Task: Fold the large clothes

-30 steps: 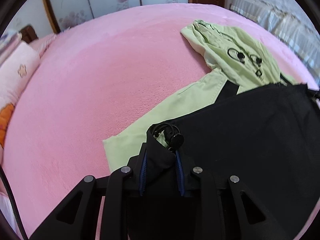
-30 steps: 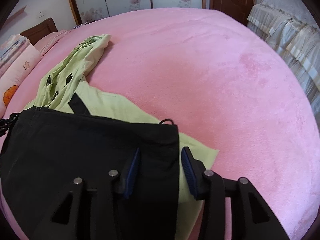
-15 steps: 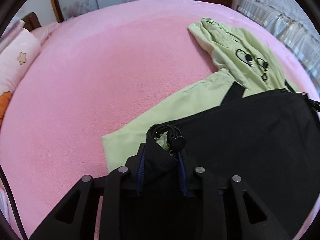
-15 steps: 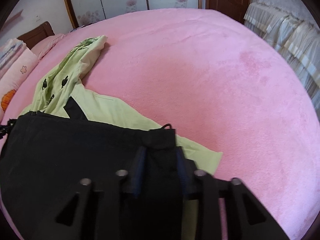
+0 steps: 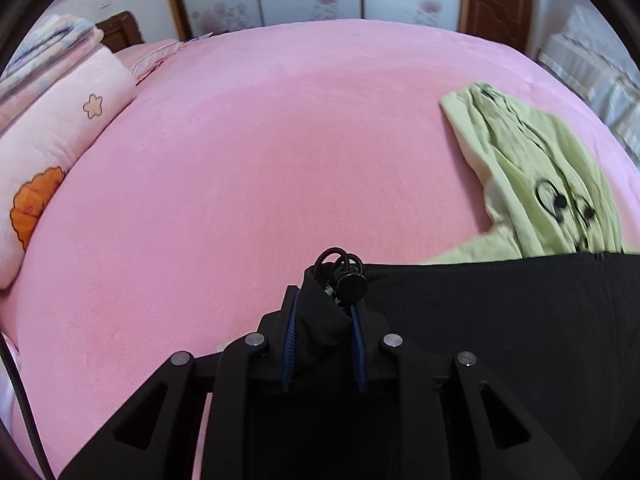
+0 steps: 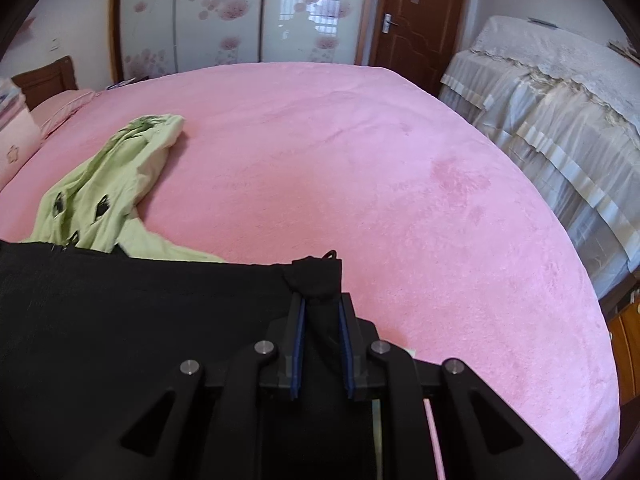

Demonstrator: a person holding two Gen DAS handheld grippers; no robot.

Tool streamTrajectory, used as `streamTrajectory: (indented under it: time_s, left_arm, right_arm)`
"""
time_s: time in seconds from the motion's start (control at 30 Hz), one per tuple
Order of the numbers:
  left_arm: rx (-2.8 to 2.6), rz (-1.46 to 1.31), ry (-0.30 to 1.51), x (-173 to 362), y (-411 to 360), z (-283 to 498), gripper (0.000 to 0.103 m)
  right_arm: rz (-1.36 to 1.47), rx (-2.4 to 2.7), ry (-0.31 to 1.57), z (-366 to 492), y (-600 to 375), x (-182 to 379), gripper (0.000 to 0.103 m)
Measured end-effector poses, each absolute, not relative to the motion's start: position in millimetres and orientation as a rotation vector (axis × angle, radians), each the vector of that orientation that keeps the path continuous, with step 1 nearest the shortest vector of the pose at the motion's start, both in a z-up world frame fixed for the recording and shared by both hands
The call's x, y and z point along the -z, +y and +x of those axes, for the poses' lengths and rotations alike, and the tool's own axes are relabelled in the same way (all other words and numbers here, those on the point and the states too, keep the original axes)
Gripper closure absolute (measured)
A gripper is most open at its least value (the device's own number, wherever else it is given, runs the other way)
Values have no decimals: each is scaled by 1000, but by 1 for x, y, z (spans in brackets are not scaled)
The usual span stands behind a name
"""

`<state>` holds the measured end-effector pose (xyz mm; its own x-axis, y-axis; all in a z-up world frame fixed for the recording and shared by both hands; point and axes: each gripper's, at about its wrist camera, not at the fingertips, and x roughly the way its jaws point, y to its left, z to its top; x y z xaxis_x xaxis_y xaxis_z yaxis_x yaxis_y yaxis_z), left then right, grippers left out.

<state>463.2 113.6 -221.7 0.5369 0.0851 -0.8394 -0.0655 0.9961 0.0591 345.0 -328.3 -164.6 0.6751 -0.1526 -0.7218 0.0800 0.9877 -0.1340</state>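
A large jacket, black on one face (image 5: 500, 320) and light green on the other (image 5: 532, 168), lies on a pink bed (image 5: 260, 160). My left gripper (image 5: 324, 304) is shut on the black hem's left corner, beside a black cord toggle (image 5: 350, 284). My right gripper (image 6: 320, 304) is shut on the hem's right corner. The black hem (image 6: 140, 312) is stretched between them and lifted above the bed. The green hood (image 6: 108, 188) and upper part lie flat beyond it. The sleeves are mostly hidden behind the black panel.
Pink pillows and folded bedding (image 5: 52, 152) are stacked at the bed's left end by a wooden headboard (image 6: 44, 80). A second bed with a white lace cover (image 6: 560, 128) stands to the right. Floral wardrobe doors (image 6: 240, 12) and a brown door (image 6: 416, 16) line the far wall.
My right gripper closed on the black hem's right corner. Both grippers then lifted the hem up and forward, so it now hides the green sleeves.
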Motion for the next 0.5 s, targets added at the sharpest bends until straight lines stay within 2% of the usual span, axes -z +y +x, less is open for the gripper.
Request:
streamTrajectory:
  time_s: [0.2, 0.27, 0.33, 0.37, 0.5]
  left_arm:
    - [-116, 36, 1042, 254, 103, 475, 80]
    - [-109, -7, 1037, 254, 110, 474, 77]
    - [-118, -66, 1037, 250, 121, 470, 60]
    - [-137, -100, 1028, 244, 128, 467, 56]
    - [-185, -152, 956, 215, 146, 447, 54]
  right_arm:
    - [-171, 173, 911, 355, -322, 192, 85]
    - [-185, 189, 918, 354, -322, 191, 75]
    - [-205, 227, 915, 351, -322, 187, 64]
    - [-210, 244, 906, 347, -323, 182, 61]
    - [-190, 241, 838, 323, -319, 154, 61]
